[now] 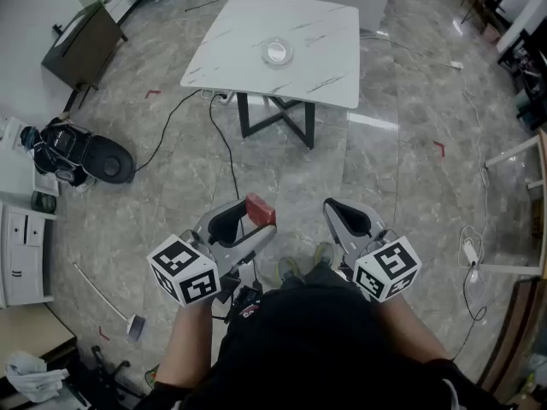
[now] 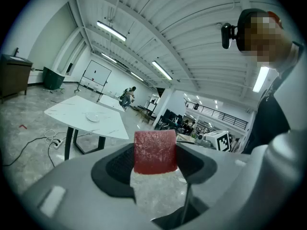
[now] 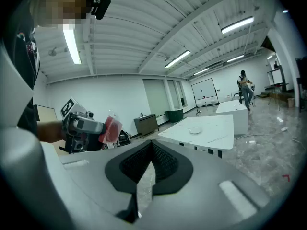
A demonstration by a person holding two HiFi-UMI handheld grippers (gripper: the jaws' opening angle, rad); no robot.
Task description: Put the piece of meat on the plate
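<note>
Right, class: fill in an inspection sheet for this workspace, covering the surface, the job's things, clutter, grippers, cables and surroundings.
Surface: white marbled table, bare apart from the plate.
Job's things: plate on the table, nothing on it; piece of meat held well short of the table.
Clutter: nothing seen on the table.
Grippers: left gripper shut on the piece of meat; right gripper shut, empty.
Cables: black cable trails over the floor from a power strip under the table.
Surroundings: grey stone floor; brown cabinet far left.
</note>
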